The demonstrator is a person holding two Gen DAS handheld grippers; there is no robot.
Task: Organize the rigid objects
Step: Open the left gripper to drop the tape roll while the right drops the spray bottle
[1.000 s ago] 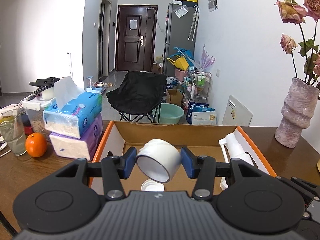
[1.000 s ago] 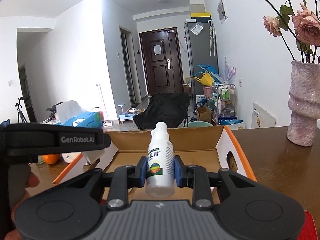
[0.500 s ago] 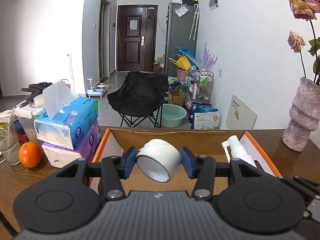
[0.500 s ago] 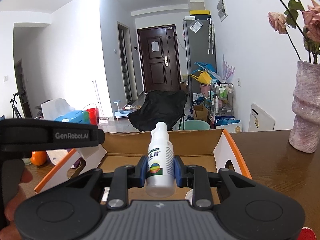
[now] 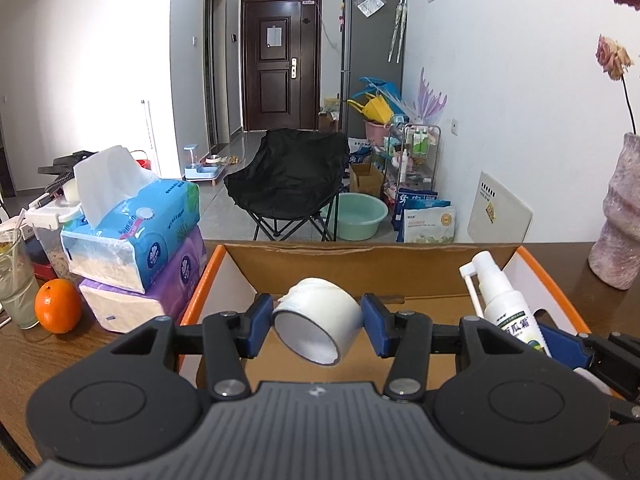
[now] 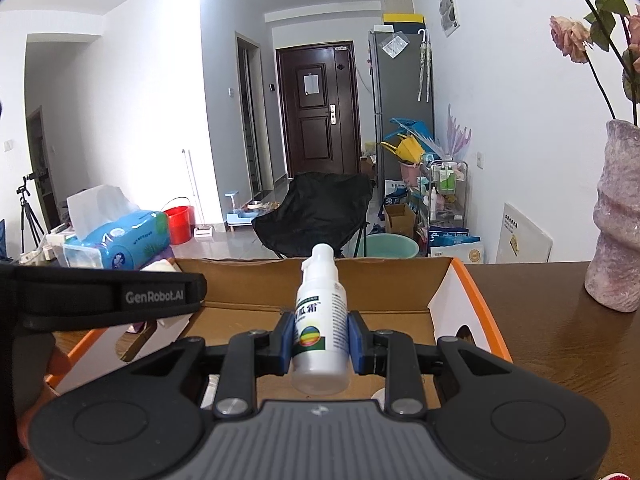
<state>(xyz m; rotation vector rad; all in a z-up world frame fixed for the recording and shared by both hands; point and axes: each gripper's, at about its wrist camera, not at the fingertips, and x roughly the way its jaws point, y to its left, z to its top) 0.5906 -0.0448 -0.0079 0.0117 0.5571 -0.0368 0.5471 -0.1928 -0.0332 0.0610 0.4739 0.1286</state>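
Left wrist view shows the left gripper clamped on one white jar, tilted with its flat base toward the camera, held above the open cardboard box with orange-edged flaps. Right wrist view shows the right gripper squeezing one upright white spray bottle over the same box; a pale round thing low in the box may be a lid, though it is mostly hidden. Two tissue packs are stacked left of the box, with one orange near them and one pink vase on the right.
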